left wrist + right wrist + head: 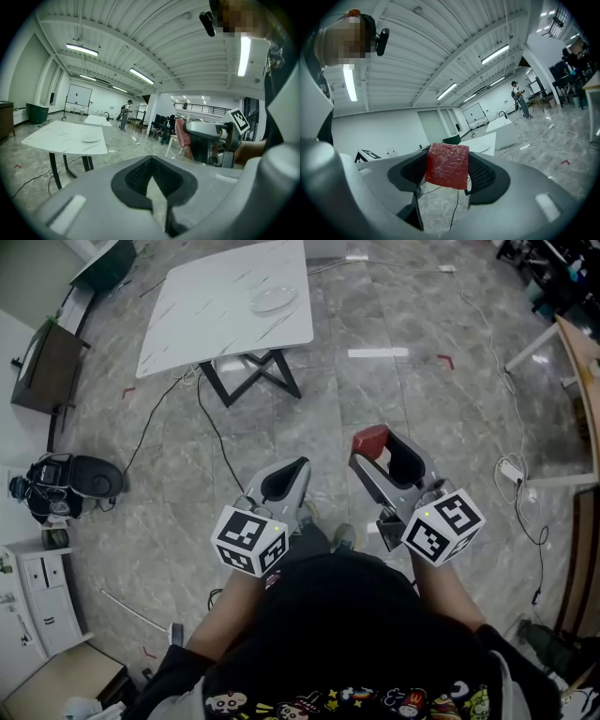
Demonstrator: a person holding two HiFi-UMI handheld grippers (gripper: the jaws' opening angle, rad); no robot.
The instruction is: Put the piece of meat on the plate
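The piece of meat (369, 439), a red cube, sits between the jaws of my right gripper (379, 448), which is shut on it at waist height above the floor. The right gripper view shows the meat (446, 165) filling the gap of the right gripper (447, 174). The clear plate (274, 299) lies on the white marble table (216, 315) several steps ahead; the same plate (90, 138) appears far off in the left gripper view. My left gripper (298, 470) is shut and holds nothing; the left gripper (151, 182) shows its pads together.
The table stands on black crossed legs (248, 376), with cables (211, 427) trailing over the grey stone floor. A black bag and device (66, 486) lie at the left, a white cabinet (37, 601) lower left, a wooden desk (579, 362) and power strip (512, 470) right.
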